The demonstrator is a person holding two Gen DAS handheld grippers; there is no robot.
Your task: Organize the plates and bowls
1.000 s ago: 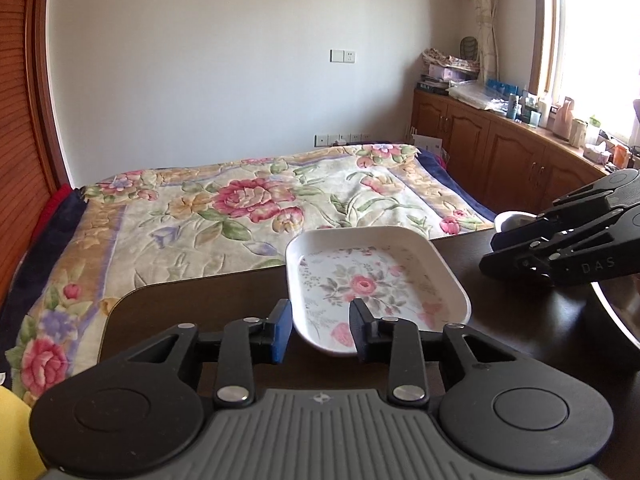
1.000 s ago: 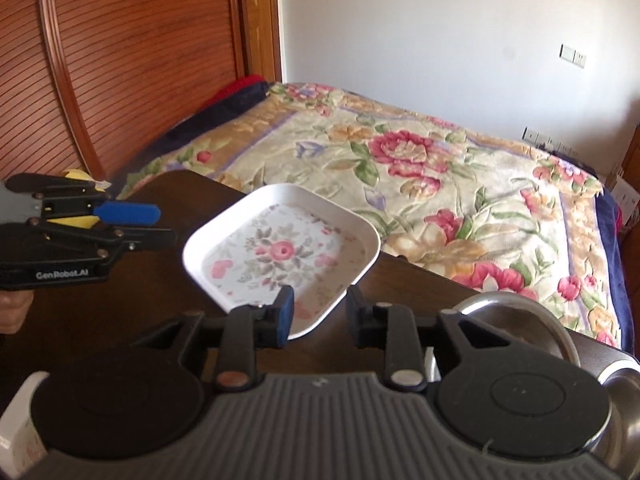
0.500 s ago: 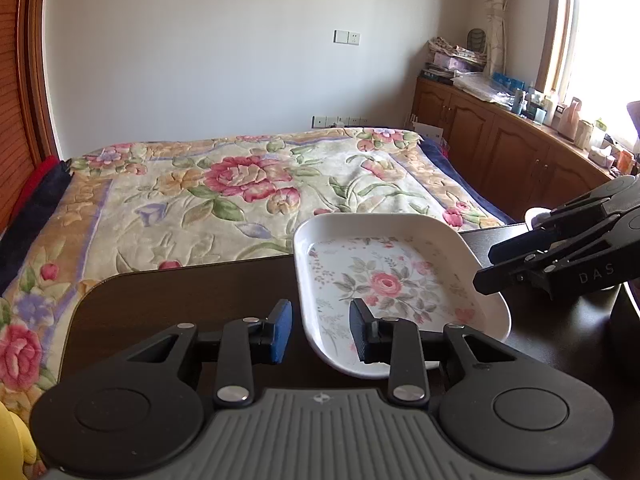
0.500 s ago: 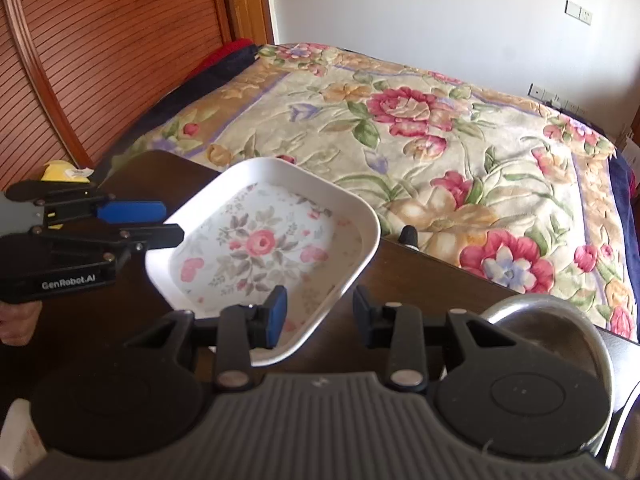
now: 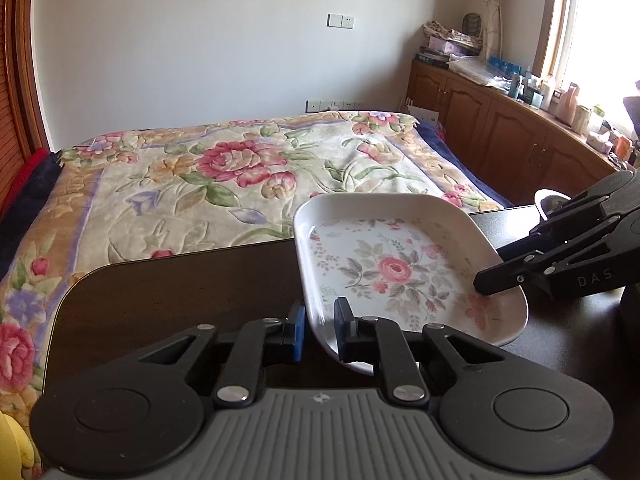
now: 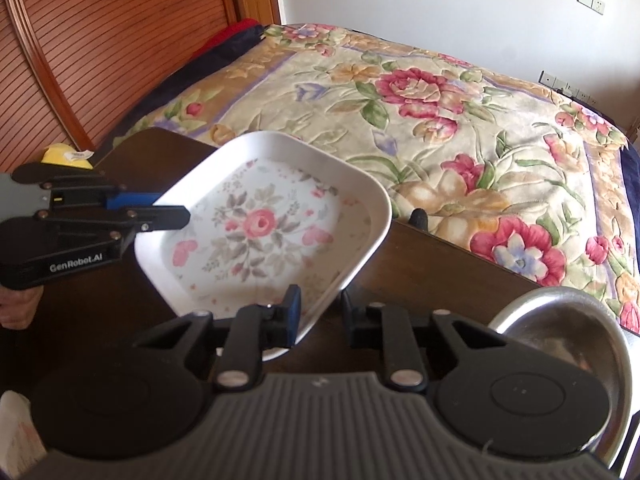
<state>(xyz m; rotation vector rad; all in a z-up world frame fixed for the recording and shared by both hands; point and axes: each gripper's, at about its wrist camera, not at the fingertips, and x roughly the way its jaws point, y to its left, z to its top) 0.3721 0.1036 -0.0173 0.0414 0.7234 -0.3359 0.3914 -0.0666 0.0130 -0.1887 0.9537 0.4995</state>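
Above the dark tabletop [image 5: 180, 292], the floral plate [image 5: 396, 272] is now lifted & tilted vs. 1 s ago: carrying has started. Left hand-held gripper [image 5: 319, 326] and right hand-held gripper [image 6: 318, 314] straddle opposite rims; clamped or not, cannot tell. Plate empty; steel bowl [image 6: 560, 320] right of plate, contents unclear.
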